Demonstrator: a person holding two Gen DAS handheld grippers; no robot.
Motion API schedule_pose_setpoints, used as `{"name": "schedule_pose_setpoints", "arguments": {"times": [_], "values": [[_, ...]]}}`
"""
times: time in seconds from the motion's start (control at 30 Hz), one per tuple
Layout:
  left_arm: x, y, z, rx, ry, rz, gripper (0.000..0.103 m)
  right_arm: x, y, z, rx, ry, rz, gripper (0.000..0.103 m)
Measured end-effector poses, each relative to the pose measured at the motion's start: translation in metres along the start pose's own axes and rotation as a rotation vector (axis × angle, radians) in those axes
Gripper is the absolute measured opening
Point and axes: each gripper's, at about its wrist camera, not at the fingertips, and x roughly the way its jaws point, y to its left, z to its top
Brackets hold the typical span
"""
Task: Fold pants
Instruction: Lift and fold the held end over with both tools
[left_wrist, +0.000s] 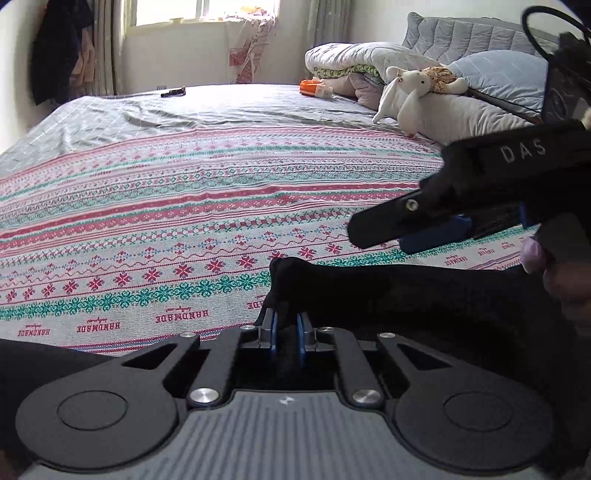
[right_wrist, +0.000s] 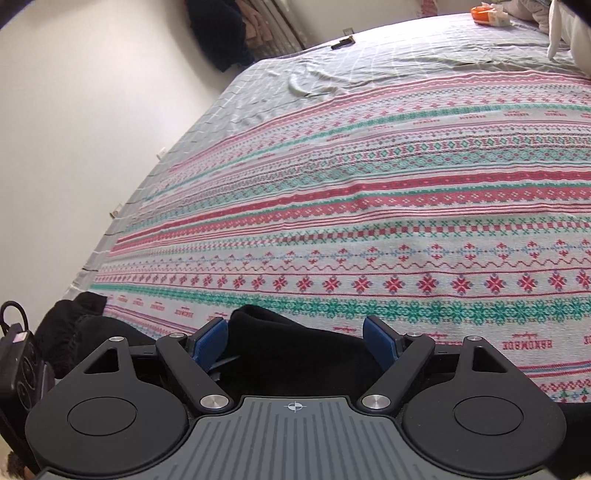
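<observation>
Two hand-held grippers work black pants (left_wrist: 424, 295) at the bottom of both frames, on the patterned bed (left_wrist: 184, 206): left hand-held gripper (left_wrist: 287, 332) pinches a fold; right hand-held gripper (right_wrist: 295, 339) gapes around the cloth.

The pants (left_wrist: 406, 295) are soft black cloth, matt and a bit fuzzy, bunched right at the left gripper (left_wrist: 287, 332). That gripper is black matt plastic with shiny round metal bolts, and its fingers (left_wrist: 273, 330) have smooth blue pads. The right gripper (right_wrist: 301, 341) looks the same, with a gray ribbed plate behind it. Ahead of both lies a blanket (right_wrist: 369, 206) of woven cloth, rough and matt. Farther ahead of the left gripper, the stuffed toy (left_wrist: 410, 92) is fluffy white cloth.
</observation>
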Motion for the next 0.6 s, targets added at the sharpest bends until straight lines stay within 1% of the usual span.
{"name": "schedule_pose_setpoints", "arguments": {"times": [0.1,0.17,0.23,0.3,0.37,0.43,0.53,0.6], "values": [[-0.012,-0.007,-0.007,0.049,-0.036,-0.008,0.029,0.004,0.005,0.000,0.004,0.012,0.076,0.081],[-0.016,-0.010,-0.011,0.071,-0.041,-0.017,0.029,0.007,0.008,-0.001,0.011,0.025,0.123,0.074],[-0.019,-0.011,-0.013,0.082,-0.050,-0.021,0.029,0.011,0.008,-0.002,0.045,0.044,0.186,0.069],[-0.024,-0.013,-0.016,0.089,-0.057,-0.022,0.029,0.015,0.008,-0.002,0.071,0.056,0.220,0.063],[-0.026,-0.016,-0.018,0.100,-0.061,-0.019,0.029,0.019,0.010,-0.002,0.076,0.068,0.224,0.056],[-0.024,-0.017,-0.019,0.112,-0.062,-0.015,0.029,0.024,0.011,-0.003,0.062,0.088,0.206,0.050],[-0.021,-0.018,-0.019,0.131,-0.061,-0.016,0.029,0.032,0.015,-0.007,0.023,0.141,0.167,0.049],[-0.021,-0.019,-0.020,0.143,-0.059,-0.020,0.029,0.036,0.017,-0.009,0.013,0.170,0.165,0.049]]}}
